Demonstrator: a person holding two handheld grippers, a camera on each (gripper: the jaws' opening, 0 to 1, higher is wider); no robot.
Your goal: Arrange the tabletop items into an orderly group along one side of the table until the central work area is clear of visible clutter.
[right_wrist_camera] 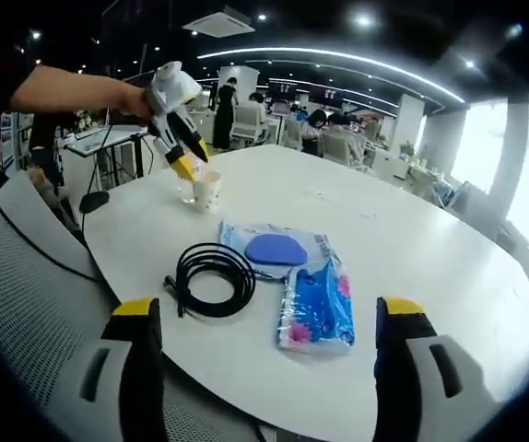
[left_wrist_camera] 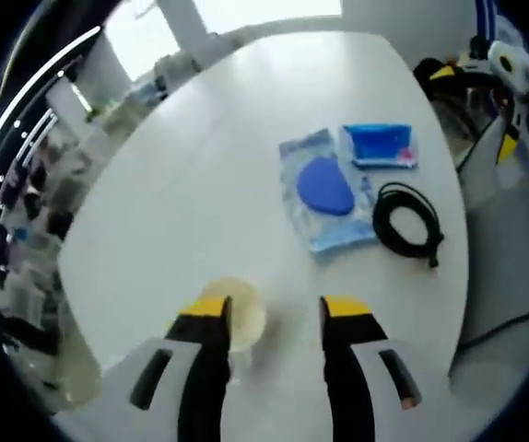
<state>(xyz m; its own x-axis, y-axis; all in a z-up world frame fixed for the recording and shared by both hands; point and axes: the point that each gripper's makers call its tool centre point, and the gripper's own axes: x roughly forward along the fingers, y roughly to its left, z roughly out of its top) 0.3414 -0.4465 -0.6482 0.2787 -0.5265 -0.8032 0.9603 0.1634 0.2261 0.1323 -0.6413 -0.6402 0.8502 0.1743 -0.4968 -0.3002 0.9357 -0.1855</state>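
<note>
Tabletop (left_wrist_camera: pixel 182 175) mostly bare; blue pouch (left_wrist_camera: pixel 324 189), tissue pack (left_wrist_camera: pixel 380 145), black cable (left_wrist_camera: pixel 407 219) grouped nr one edge. Cup (left_wrist_camera: pixel 239 318) apart, mid-tabletop. Left hand-held gripper (left_wrist_camera: pixel 274 308) jaws spread, one jaw at cup; right hand-held gripper (right_wrist_camera: pixel 264 308) released, empty. Risk: off-centre closing tips cup.

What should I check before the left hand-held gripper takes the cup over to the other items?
1. Left hand-held gripper open: ok, jaws apart.
2. Paper cup centred between the jaws: not ok, it sits at the left jaw, not in the middle of the gap.
3. Cup upright: ok, it stands upright on the table in the right gripper view.
4. Cup contents: cannot tell.
5. Other items already grouped: ok, coiled black cable, blue tissue pack and bagged blue pad lie together near one table edge.
6. Right hand-held gripper out of the way: ok, open, holding nothing.
</note>
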